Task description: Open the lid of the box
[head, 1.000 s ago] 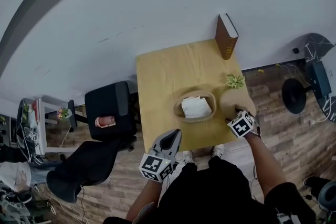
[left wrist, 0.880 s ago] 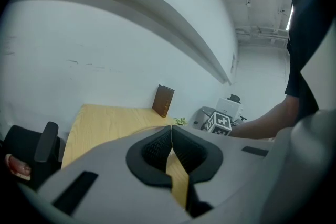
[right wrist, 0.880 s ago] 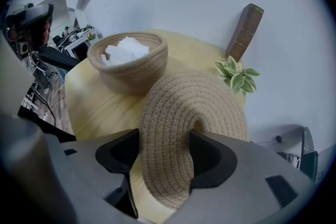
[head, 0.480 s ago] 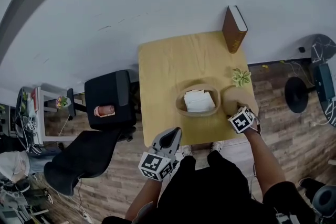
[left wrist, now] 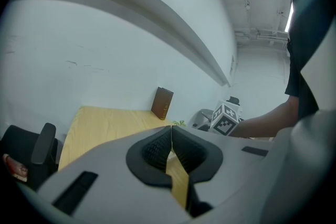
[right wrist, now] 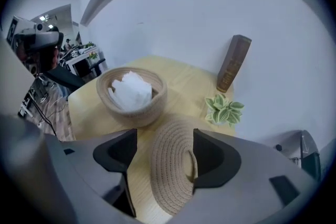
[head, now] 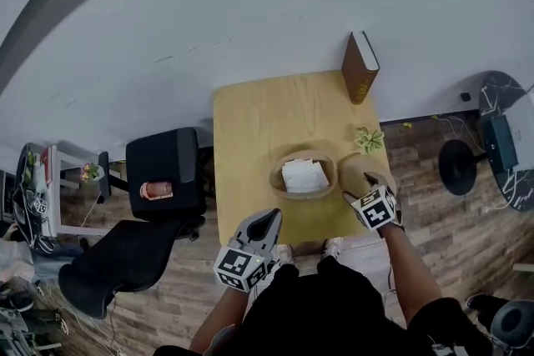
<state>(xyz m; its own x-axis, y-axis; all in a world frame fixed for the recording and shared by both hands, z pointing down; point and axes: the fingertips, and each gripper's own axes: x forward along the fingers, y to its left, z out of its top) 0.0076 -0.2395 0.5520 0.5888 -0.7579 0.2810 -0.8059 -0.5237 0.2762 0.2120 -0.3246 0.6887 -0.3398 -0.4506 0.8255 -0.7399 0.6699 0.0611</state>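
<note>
The box is a round woven basket [head: 279,179] [right wrist: 137,110] on the yellow table [head: 254,125], uncovered, with white crumpled paper [head: 303,176] [right wrist: 129,89] inside. Its woven lid [head: 362,169] [right wrist: 169,170] lies flat on the table just right of the basket. My right gripper [head: 362,189] [right wrist: 160,150] is over the lid's near edge; its jaws are opening, with the lid between them and the left pad clear of it. My left gripper [head: 269,221] [left wrist: 170,140] hangs off the table's front edge, shut with nothing in it.
A brown book [head: 360,67] [right wrist: 233,63] stands at the table's back right corner. A small green plant [head: 370,138] [right wrist: 224,109] sits behind the lid. A black chair [head: 163,179] is left of the table; a black round stand base [head: 457,167] is on the floor to the right.
The head view has swayed. The right gripper stays at the lid's near edge and the left gripper keeps its place in front of the table.
</note>
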